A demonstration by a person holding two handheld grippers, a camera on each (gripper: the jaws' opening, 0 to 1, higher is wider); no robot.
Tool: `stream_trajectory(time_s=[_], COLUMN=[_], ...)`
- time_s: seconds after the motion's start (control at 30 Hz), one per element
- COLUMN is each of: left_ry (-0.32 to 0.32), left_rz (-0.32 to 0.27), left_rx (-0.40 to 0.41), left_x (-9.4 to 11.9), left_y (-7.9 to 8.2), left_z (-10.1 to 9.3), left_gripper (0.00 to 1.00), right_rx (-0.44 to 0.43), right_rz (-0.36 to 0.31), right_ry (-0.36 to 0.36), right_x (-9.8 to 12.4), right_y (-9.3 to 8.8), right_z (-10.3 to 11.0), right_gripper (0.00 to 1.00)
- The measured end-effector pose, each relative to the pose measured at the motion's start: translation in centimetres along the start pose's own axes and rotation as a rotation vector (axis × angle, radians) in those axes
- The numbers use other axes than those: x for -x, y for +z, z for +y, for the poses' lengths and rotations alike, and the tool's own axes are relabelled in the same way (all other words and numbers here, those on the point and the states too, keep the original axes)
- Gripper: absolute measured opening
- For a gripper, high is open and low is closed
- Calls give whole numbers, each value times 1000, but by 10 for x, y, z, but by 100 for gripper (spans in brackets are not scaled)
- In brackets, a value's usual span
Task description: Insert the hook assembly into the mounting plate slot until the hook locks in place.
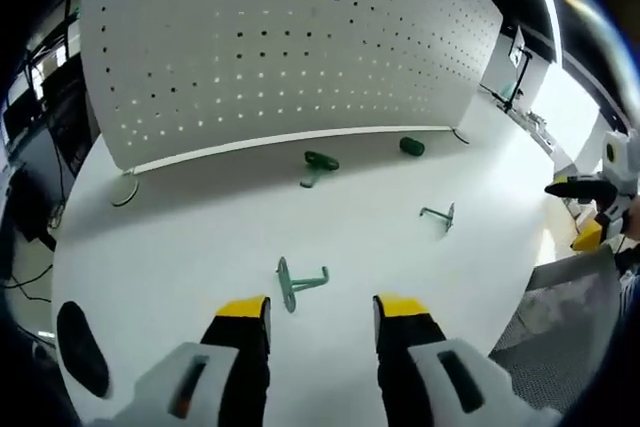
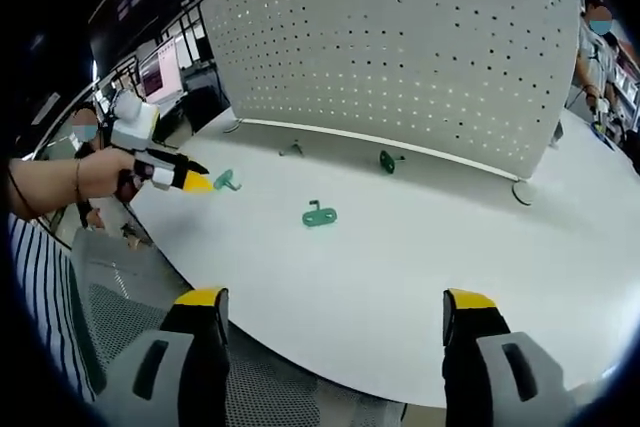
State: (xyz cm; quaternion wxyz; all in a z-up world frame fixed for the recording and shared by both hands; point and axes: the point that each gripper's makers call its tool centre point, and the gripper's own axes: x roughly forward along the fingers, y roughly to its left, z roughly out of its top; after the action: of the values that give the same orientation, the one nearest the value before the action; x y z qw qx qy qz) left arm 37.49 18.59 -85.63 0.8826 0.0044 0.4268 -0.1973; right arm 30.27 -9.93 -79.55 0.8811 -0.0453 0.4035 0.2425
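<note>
Four green hooks lie loose on the white desk (image 1: 200, 237) before the upright pegboard (image 1: 280, 37); nearest hook (image 1: 298, 283) sits just beyond the left tool (image 1: 322, 317). Both tools released, right tool (image 2: 335, 312) empty.

There are no words, numbers, labels or signs to read here. The white board with holes (image 1: 290, 47) is plain. The screen (image 2: 157, 75) far off is too blurry to read.

table (image 1: 200, 237): smooth matt white | pegboard (image 1: 280, 37): perforated, probably metal
</note>
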Motion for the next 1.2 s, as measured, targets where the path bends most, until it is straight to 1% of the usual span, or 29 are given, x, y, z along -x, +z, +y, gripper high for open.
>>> stream_trajectory(time_s=[0.13,0.2,0.27,0.47,0.57,0.63,0.87,0.97,1.2], left_ry=[9,14,9,26,55,58,50,44,55], left_rz=[31,35,50,57,57,56,71,65,69], left_rx=[-11,-13,-14,-21,-33,-17,-9,2,4], left_x=[-4,-6,-8,-15,-19,-22,-29,-31,-36], left_y=[-4,-4,-6,-6,-8,-8,-10,-9,-10], left_z=[5,7,6,12,16,18,17,17,21], left_gripper=[32,32,29,26,22,22,20,19,11], right_rx=[-6,-10,-14,-18,-19,-18,-20,-17,-9], right_rz=[4,5,8,13,20,24,32,36,45], right_ry=[-6,-7,-7,-7,-9,-10,-18,-18,-16], right_x=[0,0,0,0,0,0,0,0,-1], right_y=[-2,-3,-4,-7,-8,-9,-11,-11,-13], right_z=[-1,-1,-1,0,-2,-4,-10,-10,-11], right_gripper=[85,84,84,84,84,84,84,84,84])
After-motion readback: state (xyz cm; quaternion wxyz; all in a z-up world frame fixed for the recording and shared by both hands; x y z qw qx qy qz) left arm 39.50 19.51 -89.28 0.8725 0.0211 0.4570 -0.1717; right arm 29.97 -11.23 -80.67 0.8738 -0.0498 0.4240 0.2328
